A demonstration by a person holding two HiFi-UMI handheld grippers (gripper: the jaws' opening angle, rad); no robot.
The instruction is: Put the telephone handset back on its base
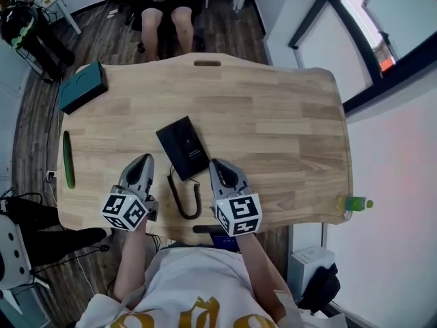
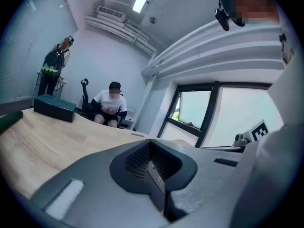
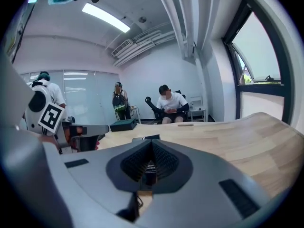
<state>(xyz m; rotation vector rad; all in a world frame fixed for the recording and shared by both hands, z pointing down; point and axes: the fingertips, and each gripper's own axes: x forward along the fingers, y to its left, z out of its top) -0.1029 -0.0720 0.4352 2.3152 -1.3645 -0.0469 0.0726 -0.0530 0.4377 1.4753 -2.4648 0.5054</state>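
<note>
The black telephone (image 1: 183,147) lies flat in the middle of the wooden table (image 1: 273,128), and its coiled black cord (image 1: 183,198) loops toward the front edge. I cannot tell whether the handset rests in its cradle. My left gripper (image 1: 145,158) is just left of the phone, its jaws shut with nothing between them (image 2: 151,151). My right gripper (image 1: 214,162) is at the phone's near right corner, also shut and empty (image 3: 151,148). A strip of the telephone (image 3: 146,137) shows just beyond its jaws in the right gripper view.
A dark green box (image 1: 83,87) sits at the table's far left corner and a long green object (image 1: 68,159) lies along the left edge. A green bottle (image 1: 355,203) stands at the near right corner. A person (image 1: 167,5) sits beyond the far edge.
</note>
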